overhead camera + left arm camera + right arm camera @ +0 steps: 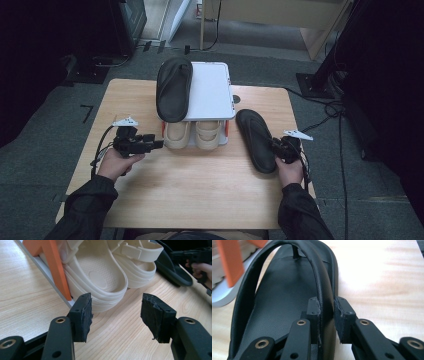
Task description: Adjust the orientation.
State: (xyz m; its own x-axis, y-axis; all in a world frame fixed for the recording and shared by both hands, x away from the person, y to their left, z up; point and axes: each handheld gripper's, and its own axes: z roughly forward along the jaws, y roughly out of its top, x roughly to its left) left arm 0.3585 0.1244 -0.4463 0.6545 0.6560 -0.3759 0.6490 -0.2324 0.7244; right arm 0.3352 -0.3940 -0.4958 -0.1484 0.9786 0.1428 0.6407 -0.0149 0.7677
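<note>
My right gripper (327, 315) pinches the black sandal's (282, 297) strap, plain in its own view, while my left gripper (116, 315) gapes empty before the cream clogs (105, 272).

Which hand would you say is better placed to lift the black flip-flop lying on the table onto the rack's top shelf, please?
Right. Its tool is clamped on the black rubber flip-flop's edge. The left tool hangs open by the beige clogs, apart from it.

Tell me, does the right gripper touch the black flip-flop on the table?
Touching. The right gripper view shows the right gripper with its pads pressed on both sides of the edge of the black flip-flop, near the strap.
</note>
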